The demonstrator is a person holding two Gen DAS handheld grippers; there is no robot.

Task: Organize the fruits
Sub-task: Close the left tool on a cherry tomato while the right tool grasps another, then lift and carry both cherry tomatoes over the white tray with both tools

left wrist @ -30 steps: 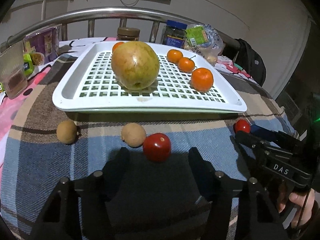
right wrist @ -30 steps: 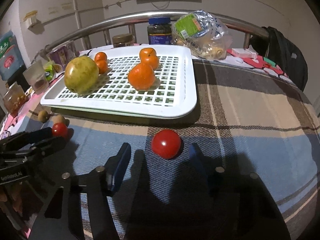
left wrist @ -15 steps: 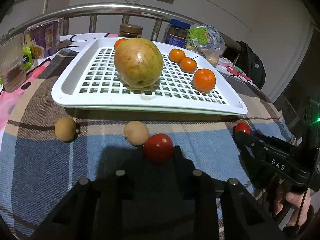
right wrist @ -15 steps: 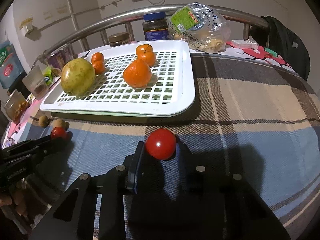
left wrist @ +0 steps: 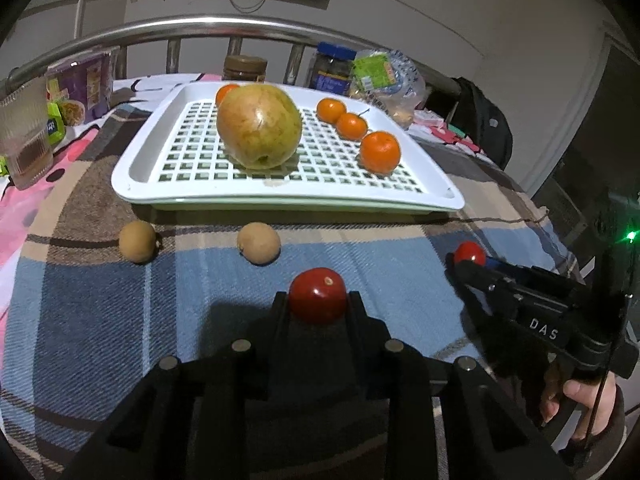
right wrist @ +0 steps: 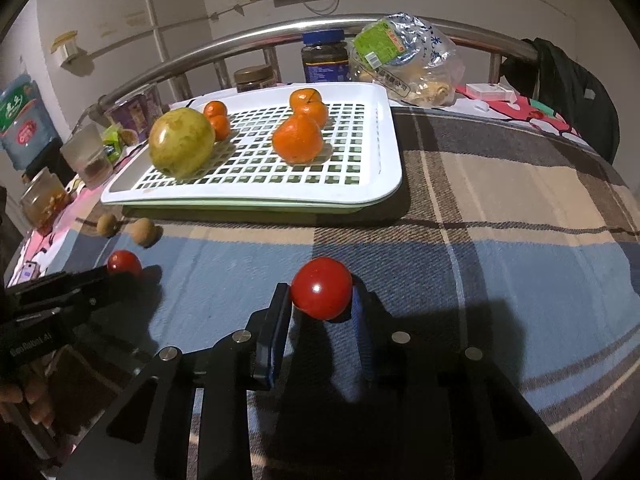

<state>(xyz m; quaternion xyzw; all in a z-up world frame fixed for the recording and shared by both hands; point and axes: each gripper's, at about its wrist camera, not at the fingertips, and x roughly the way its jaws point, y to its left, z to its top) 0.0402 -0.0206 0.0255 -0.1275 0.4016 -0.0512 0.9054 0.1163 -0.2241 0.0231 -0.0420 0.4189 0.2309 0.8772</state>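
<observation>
Left gripper (left wrist: pixel 318 300) is clamped onto a cherry tomato (left wrist: pixel 318 295), jaws having just squeezed in on it from both sides, and the right gripper (right wrist: pixel 322 300) has done exactly the same with the second cherry tomato (right wrist: pixel 321 293). Both tomatoes sit right at the fingertips, low over the plaid blanket (left wrist: pixel 380 264); can't really tell if they're off it or touching.

From the left claw, two small brown longans (left wrist: pixel 259 242) lie just ahead and to the left on the blanket, well apart from each other. Beyond those is the white slotted tray (left wrist: pixel 280 196), carrying a big yellow-green pear (left wrist: pixel 259 125) on the near-left part and a few tangerines (left wrist: pixel 380 151) toward the right and back.

Off to the left claw's right you can see the other claw with a hand (left wrist: pixel 580 396) gripping its handle.

Behind the tray there's a metal rail (right wrist: pixel 240 40), a couple of jars (right wrist: pixel 324 56) and a plastic bag of snacks (right wrist: pixel 404 64).
</observation>
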